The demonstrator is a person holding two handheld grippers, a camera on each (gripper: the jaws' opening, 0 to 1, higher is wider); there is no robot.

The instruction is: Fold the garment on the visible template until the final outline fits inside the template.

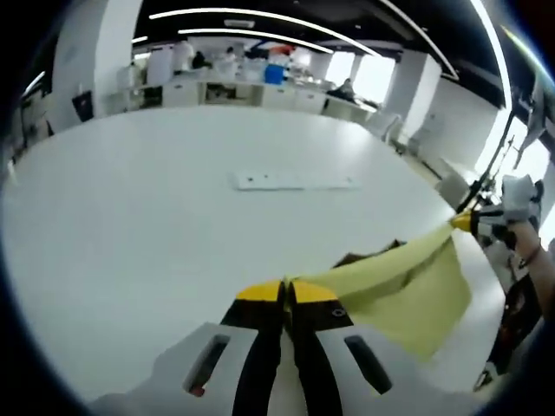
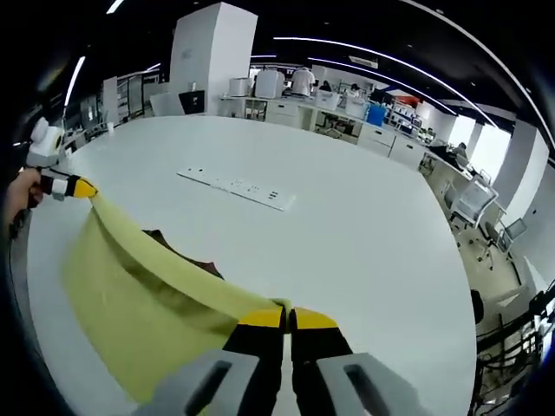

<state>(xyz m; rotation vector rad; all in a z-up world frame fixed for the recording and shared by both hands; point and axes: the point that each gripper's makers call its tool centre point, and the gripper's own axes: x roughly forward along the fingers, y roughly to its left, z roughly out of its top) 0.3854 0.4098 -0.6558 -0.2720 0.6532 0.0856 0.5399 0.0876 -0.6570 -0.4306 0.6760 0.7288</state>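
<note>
A pale yellow garment (image 1: pixel 408 290) hangs stretched above the white table (image 1: pixel 173 199), held up by both grippers. My left gripper (image 1: pixel 286 290) is shut on one corner of it. The right gripper (image 1: pixel 464 221) comes into the left gripper view at the far right, pinching the other corner. In the right gripper view the garment (image 2: pixel 130 295) sags in a wide sheet from my right gripper (image 2: pixel 286 318), shut on its edge, to the left gripper (image 2: pixel 82 188) at far left. A dark brown patch (image 2: pixel 178 250) lies on the table behind the cloth; whether it is the template I cannot tell.
A flat white strip (image 1: pixel 295 180) with small marks lies on the table; it is the strip (image 2: pixel 234 187) seen in the right gripper view as well. Office chairs (image 2: pixel 473 204) stand past the table's edge. Desks and cabinets (image 1: pixel 225 87) line the back of the room.
</note>
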